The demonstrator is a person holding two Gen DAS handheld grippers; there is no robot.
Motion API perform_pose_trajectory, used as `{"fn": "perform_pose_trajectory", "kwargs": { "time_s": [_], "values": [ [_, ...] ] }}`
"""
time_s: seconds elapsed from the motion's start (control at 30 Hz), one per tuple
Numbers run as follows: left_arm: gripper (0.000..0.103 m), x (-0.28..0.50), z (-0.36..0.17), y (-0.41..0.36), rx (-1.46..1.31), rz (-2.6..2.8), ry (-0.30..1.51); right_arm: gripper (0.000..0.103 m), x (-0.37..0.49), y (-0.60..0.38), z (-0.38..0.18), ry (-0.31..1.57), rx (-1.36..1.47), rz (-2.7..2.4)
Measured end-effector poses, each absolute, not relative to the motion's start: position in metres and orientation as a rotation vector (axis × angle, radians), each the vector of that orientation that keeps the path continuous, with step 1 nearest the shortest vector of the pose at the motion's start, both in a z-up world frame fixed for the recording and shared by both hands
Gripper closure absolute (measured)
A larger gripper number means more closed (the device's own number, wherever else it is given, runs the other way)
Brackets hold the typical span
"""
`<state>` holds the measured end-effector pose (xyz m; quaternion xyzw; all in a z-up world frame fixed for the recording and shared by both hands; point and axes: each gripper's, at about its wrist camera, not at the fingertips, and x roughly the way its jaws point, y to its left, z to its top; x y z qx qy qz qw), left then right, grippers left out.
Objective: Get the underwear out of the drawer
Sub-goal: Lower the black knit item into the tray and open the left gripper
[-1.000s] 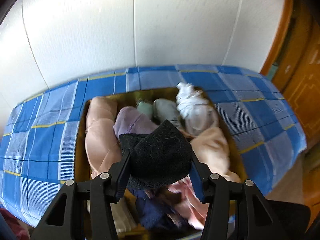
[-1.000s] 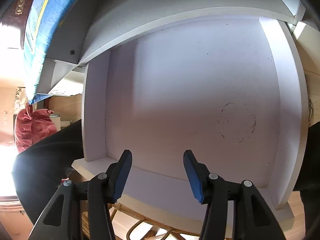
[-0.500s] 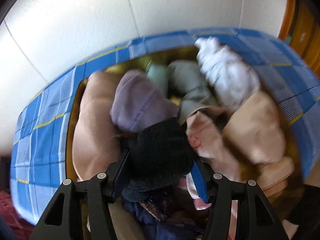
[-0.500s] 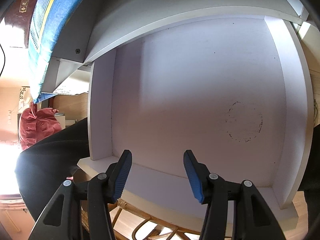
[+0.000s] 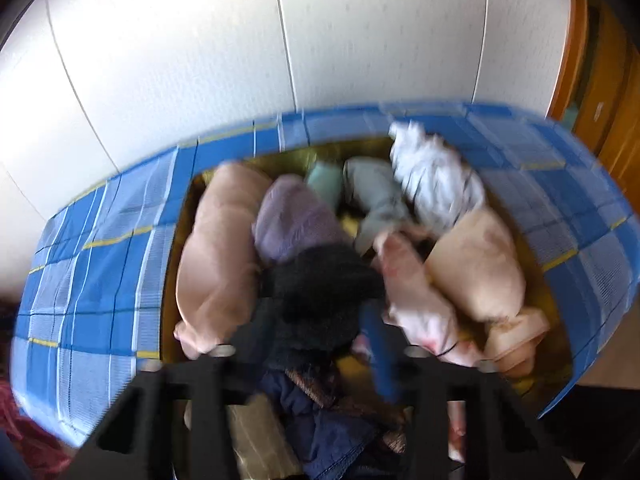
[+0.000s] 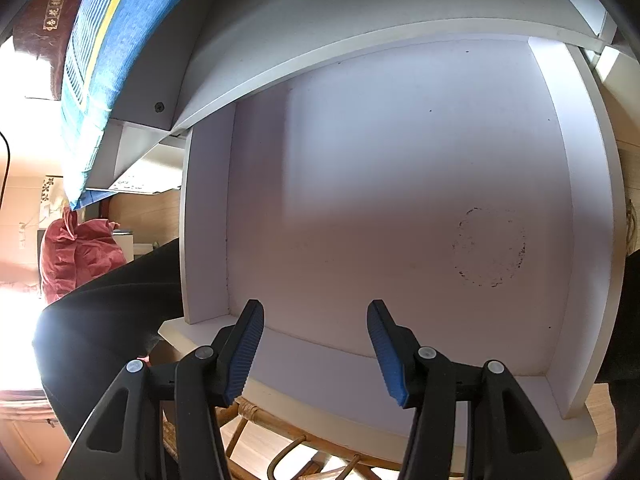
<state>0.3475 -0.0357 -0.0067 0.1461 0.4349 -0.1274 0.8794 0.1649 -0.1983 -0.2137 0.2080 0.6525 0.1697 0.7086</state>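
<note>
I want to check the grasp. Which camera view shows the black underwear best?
The left wrist view: the black underwear sits between the jaws of the left gripper, though blurred. The right wrist view shows none of it, only the white drawer and the open right gripper.

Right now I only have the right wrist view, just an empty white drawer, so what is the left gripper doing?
Observer: The left gripper is shut on a black garment.
Operator: Where is it holding that?
Observer: Over a container packed with rolled clothes, pink, lilac and white.
Operator: What is the container sitting on?
Observer: A blue checked cloth against a white wall. The view is blurred, so I cannot tell whether the garment touches the pile.
</note>
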Motion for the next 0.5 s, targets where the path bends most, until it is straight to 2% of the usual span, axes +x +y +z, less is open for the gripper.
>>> {"fn": "perform_pose_trajectory", "kwargs": {
  "time_s": [0.33, 0.43, 0.5],
  "values": [
    [0.064, 0.356, -0.032, -0.063, 0.341, -0.292, 0.973, 0.049, 0.165, -0.197, -0.21, 1.441, 0.464, 0.382],
    [0.055, 0.35, -0.026, -0.056, 0.301, -0.267, 0.964, 0.049, 0.165, -0.197, -0.209, 1.435, 0.454, 0.382],
    [0.034, 0.342, -0.021, -0.051, 0.274, -0.248, 0.95, 0.049, 0.165, -0.196, -0.209, 1.436, 0.446, 0.378]
  ]
}}
